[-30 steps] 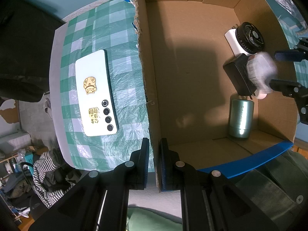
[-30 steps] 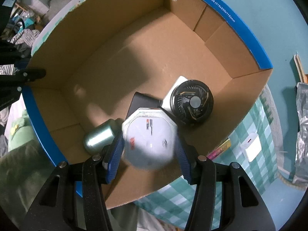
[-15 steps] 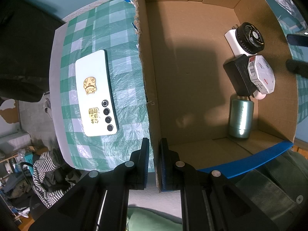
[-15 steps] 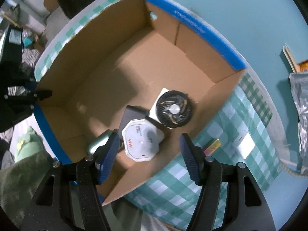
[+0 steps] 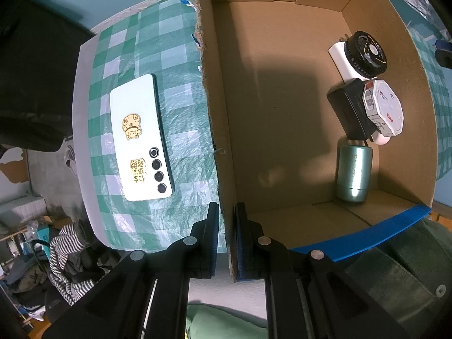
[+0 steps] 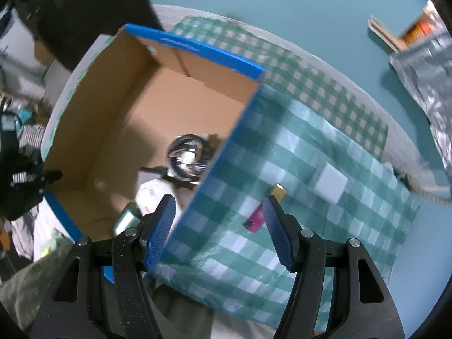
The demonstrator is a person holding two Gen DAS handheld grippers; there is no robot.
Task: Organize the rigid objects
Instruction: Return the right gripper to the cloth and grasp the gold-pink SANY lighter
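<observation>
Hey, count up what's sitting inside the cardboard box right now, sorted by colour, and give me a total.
Black: 2, the round fan and the black adapter
White: 2, the octagonal case and the flat white block
Green: 1, the metal cylinder
Total: 5

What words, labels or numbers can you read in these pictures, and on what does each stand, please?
Nothing reads clearly.
Lower gold sticker on the white phone: Chinese characters, too small to read.
Red lettering on the white octagonal box: too small to read.
White print on the cardboard box, blue rim: blurred.
</observation>
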